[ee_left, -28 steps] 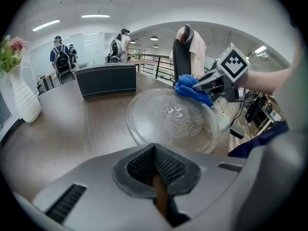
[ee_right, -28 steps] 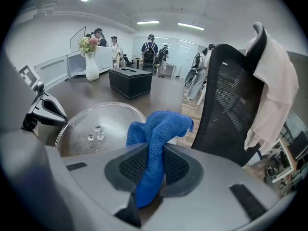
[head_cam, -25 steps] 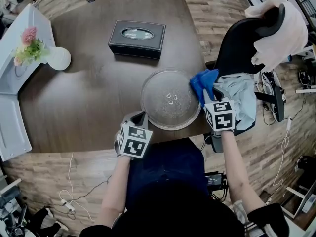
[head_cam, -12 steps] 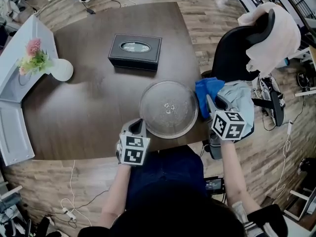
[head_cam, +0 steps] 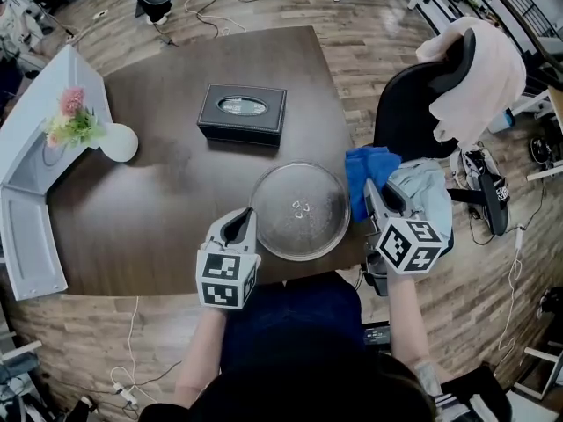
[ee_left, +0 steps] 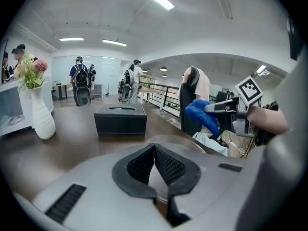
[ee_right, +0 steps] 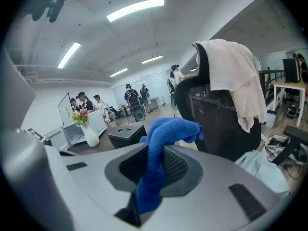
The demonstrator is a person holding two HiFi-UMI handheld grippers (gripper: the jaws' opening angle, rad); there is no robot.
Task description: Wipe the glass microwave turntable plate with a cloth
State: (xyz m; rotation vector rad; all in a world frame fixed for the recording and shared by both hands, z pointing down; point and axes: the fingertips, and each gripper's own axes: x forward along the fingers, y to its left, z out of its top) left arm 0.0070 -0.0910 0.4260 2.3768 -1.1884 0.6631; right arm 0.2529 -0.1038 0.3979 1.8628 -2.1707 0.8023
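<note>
As right gripper pulls back, cloth clamped, beside plate

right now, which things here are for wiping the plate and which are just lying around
For the job: glass turntable plate, blue cloth held in the right claw, left claw shut near the plate's rim.

Just lying about: black tissue box, vase of flowers, office chair, pale garment on its back.
</note>
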